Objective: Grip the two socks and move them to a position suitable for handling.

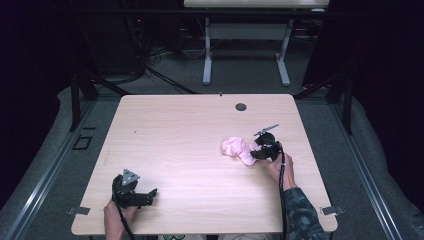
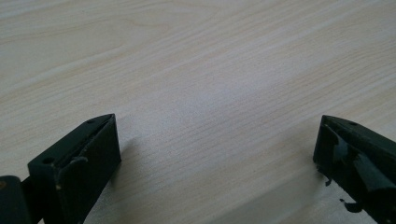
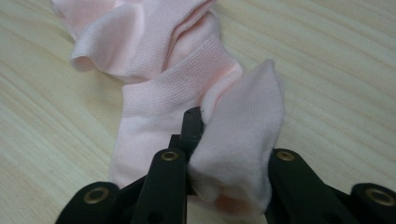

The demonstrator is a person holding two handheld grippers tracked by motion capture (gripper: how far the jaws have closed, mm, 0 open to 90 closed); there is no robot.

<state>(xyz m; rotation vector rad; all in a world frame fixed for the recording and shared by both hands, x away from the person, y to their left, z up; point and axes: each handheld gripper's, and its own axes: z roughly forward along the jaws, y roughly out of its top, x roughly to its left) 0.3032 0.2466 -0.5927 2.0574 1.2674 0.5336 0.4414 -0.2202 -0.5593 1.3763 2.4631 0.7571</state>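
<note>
- While my right gripper (image 1: 261,150) sits over the right half of the worktop (image 1: 190,130), its jaws are pinched on a fold of the pink sock (image 1: 237,149).
- From the right gripper view, that sock (image 3: 163,88) lies crumpled on the wood, and one end of it (image 3: 243,140) bunches up between my jaws, one black finger (image 3: 191,126) pressing into the fabric.
- Seen from the high view, the sock rests nearer the right edge than the left, about midway between the far edge and the near edge, with my gripper touching its right end.
- My right hand (image 1: 280,167) comes in from the near right corner, with a patterned sleeve (image 1: 300,212) behind it.
- My left gripper (image 1: 142,197) rests low by the near left corner, well apart from the sock.
- In the left gripper view its jaws stand wide apart, with bare wood (image 2: 201,84) between them.
- A small round hole (image 1: 241,106) sits in the worktop near the far edge.
</note>
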